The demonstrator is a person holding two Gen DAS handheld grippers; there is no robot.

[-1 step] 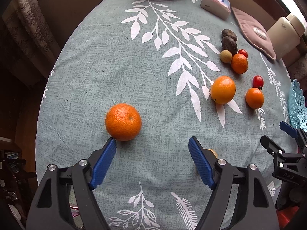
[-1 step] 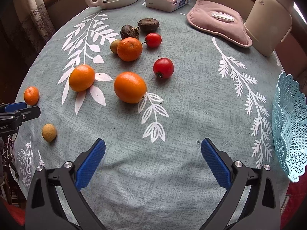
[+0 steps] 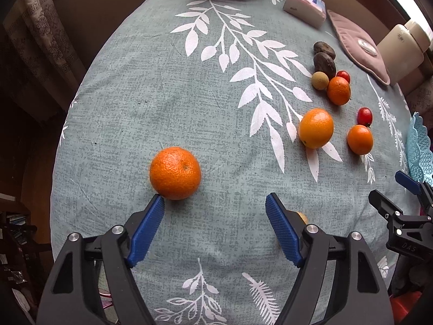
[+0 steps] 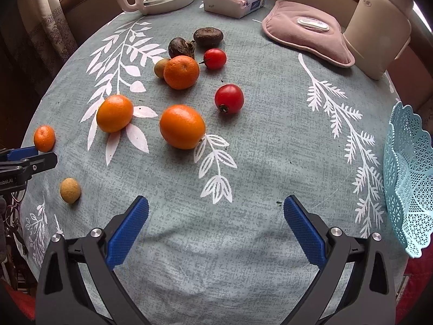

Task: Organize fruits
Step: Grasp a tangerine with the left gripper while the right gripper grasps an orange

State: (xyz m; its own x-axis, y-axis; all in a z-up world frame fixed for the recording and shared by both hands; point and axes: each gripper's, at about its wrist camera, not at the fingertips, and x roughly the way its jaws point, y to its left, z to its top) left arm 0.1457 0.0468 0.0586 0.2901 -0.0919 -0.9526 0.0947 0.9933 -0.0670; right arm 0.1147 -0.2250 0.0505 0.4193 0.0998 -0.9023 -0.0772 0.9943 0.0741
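Blue pads: left gripper (image 3: 215, 203) half open, nothing between them; its left pad tip just touches a mandarin (image 3: 175, 172) on the grey-green tablecloth (image 3: 162, 94).
Beside the right pad: a small tan fruit (image 3: 302, 217), mostly hidden.
Right gripper (image 4: 216, 207): spread wide, empty, above bare cloth.
Other fruit: three more oranges, two red tomatoes and two dark brown fruits lie scattered toward the middle of the table.
Basket: pale blue lattice basket (image 4: 406, 178) at the right edge, well apart from the mandarin.
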